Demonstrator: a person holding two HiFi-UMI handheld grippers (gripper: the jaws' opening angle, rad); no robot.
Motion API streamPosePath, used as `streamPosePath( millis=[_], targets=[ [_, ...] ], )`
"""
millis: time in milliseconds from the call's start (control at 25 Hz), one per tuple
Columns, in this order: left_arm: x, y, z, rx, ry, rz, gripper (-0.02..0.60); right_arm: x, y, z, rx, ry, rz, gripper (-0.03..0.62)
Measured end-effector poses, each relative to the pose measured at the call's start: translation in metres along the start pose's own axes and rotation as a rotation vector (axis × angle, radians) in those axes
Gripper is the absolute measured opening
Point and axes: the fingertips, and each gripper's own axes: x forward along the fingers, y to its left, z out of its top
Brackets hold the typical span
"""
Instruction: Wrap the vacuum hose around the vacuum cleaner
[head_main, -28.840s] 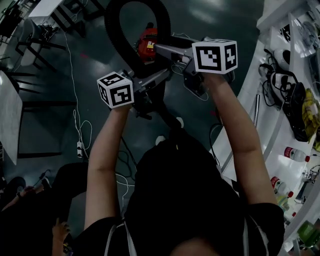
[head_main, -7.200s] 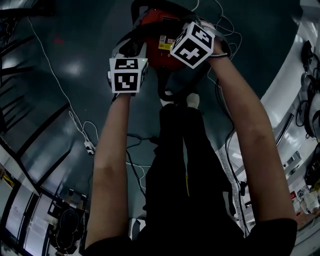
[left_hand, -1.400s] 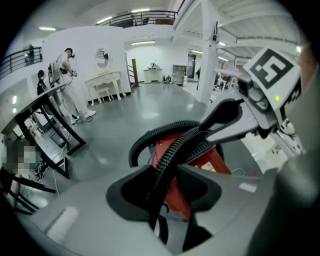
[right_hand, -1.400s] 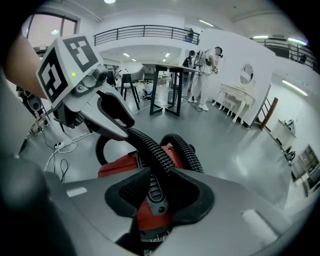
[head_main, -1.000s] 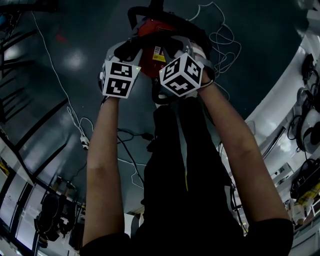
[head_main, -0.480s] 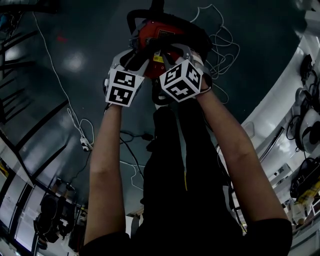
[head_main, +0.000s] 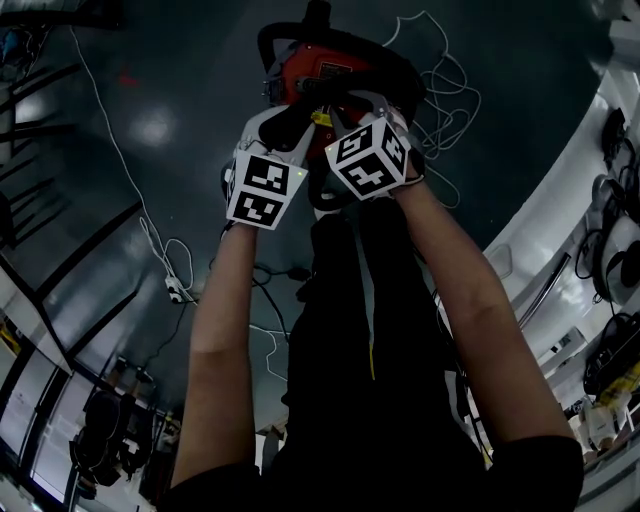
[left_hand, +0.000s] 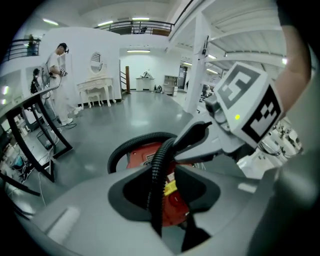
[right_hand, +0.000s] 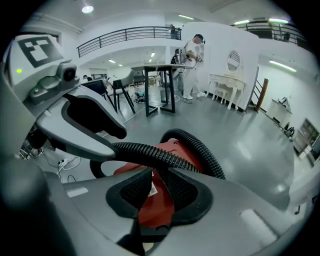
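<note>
The red vacuum cleaner (head_main: 320, 65) stands on the floor with its black ribbed hose (head_main: 392, 66) looped round its body. Both grippers reach down to it side by side. In the left gripper view the hose (left_hand: 159, 170) runs up between the jaws of my left gripper (left_hand: 165, 176), against one pad with a gap at the other; those jaws are closing. My right gripper (right_hand: 156, 175) has a narrow gap, closing slightly, with only the red body (right_hand: 157, 202) showing through it. The hose (right_hand: 150, 154) lies crosswise just beyond its fingertips.
Loose white cables (head_main: 440, 90) lie on the dark floor right of the vacuum, a power strip (head_main: 175, 290) to the left. White shelving (head_main: 600, 200) curves along the right. Black table frames (head_main: 60, 250) stand at left. A person in white (left_hand: 55, 65) stands far off.
My left gripper has moved right and toward me, closer to the right gripper. The right gripper has hardly moved.
</note>
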Motion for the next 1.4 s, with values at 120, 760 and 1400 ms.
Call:
streamPosePath(
  millis=[120, 760, 1400],
  targets=[
    [-0.002, -0.016, 0.002, 0.014, 0.018, -0.024, 0.135, -0.003, 0.0, -0.001, 0.023, 0.008, 0.006, 0.1],
    [0.013, -0.039, -0.009, -0.152, 0.109, -0.018, 0.086, -0.028, -0.003, -0.02, 0.19, 0.026, 0.043, 0.098],
    [0.023, -0.021, -0.006, -0.233, 0.11, 0.069, 0.032, -0.054, -0.02, -0.051, 0.344, 0.024, -0.027, -0.003]
  ],
)
